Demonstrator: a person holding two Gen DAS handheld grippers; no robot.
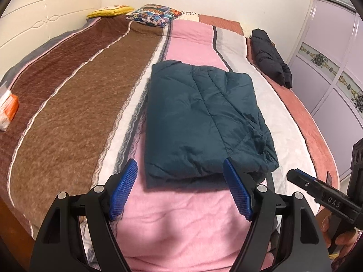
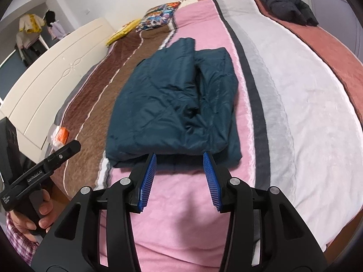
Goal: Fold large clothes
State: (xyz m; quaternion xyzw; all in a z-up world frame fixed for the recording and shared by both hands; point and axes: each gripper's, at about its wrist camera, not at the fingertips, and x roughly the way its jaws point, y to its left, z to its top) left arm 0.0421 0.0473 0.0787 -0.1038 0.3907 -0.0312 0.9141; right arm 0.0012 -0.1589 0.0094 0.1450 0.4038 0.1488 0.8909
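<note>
A dark teal quilted jacket (image 1: pixel 204 122) (image 2: pixel 172 106) lies folded into a thick rectangle on the pink stripe of the bed cover. My left gripper (image 1: pixel 180 170) hangs open just in front of its near edge, with nothing between the blue pads (image 1: pixel 123 190). My right gripper (image 2: pixel 180 162) is also open at the jacket's near edge, its blue pads (image 2: pixel 147 181) clear of the cloth. Each gripper shows in the other's view: the right one (image 1: pixel 317 192) at the far right, the left one (image 2: pixel 45 165) at the far left, both held by a hand.
The bed (image 1: pixel 68 104) has a cover striped brown, white, pink and grey. A folded black jacket (image 1: pixel 270 56) (image 2: pixel 285 2) lies at the far right. Pillows (image 1: pixel 152 14) sit by the cream headboard (image 1: pixel 45 18). An orange and white packet (image 1: pixel 8 108) lies at the left. A wardrobe (image 1: pixel 329 68) stands on the right.
</note>
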